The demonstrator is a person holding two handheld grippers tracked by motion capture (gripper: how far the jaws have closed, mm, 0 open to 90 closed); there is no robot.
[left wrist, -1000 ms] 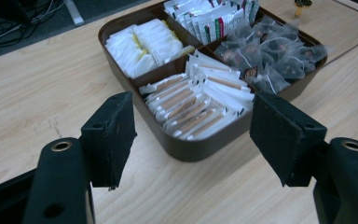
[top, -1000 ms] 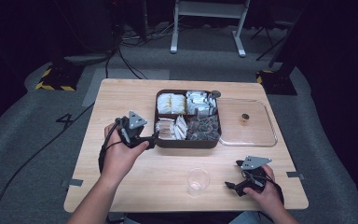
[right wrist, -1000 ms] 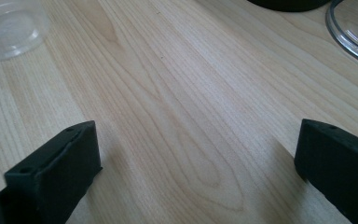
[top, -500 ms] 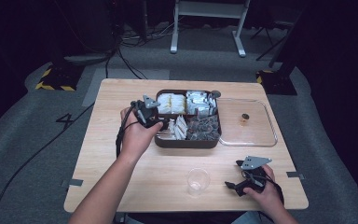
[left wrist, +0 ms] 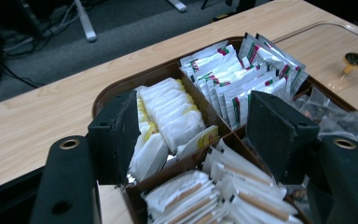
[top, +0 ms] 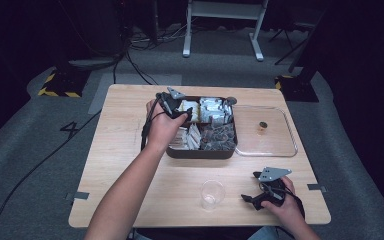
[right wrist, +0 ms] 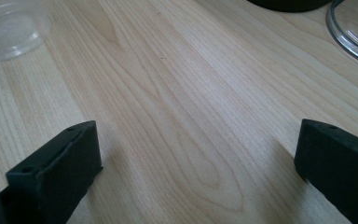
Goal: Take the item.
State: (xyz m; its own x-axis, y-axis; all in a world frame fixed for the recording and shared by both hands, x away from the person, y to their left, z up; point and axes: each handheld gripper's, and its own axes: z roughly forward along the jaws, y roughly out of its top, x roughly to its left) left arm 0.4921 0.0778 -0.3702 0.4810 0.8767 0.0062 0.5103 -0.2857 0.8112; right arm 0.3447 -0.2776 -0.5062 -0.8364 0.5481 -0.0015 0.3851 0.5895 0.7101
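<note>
Tray (top: 200,153), dark brown with four compartments, sits at centre of the high view on the wooden table (top: 125,165), a bit above the middle. Left gripper (top: 182,113) hangs over the tray's upper left compartment, jaws apart with nothing clamped; they have just been closing a little. In the left gripper view the left gripper (left wrist: 191,135) frames the white sachets (left wrist: 170,119) with yellow print standing on edge in that compartment, between the two black jaws but not pressed by either pad as far as can be told. Right of them in that view, the red-and-green-striped packets (left wrist: 242,70) fill the neighbouring compartment; at the bottom, paper-wrapped sticks (left wrist: 214,191) lie stacked in the near compartments. Crinkly clear wrappers (left wrist: 328,112) show at the right edge, contents hard to make out. Clear lid (top: 265,132) lies flat on the table just right of the tray, touching or nearly touching its side, with a small dark knob (top: 263,125) on it. Clear plastic cup (top: 212,194) stands upright at lower centre of the high view, well apart from the tray. Right gripper (top: 252,200) rests low at lower right of the high view, near the cup but apart from it, jaws spread wide over bare wood; in the right gripper view the right gripper (right wrist: 196,172) has nothing between its jaws, cup (right wrist: 9,28) at upper left.
</note>
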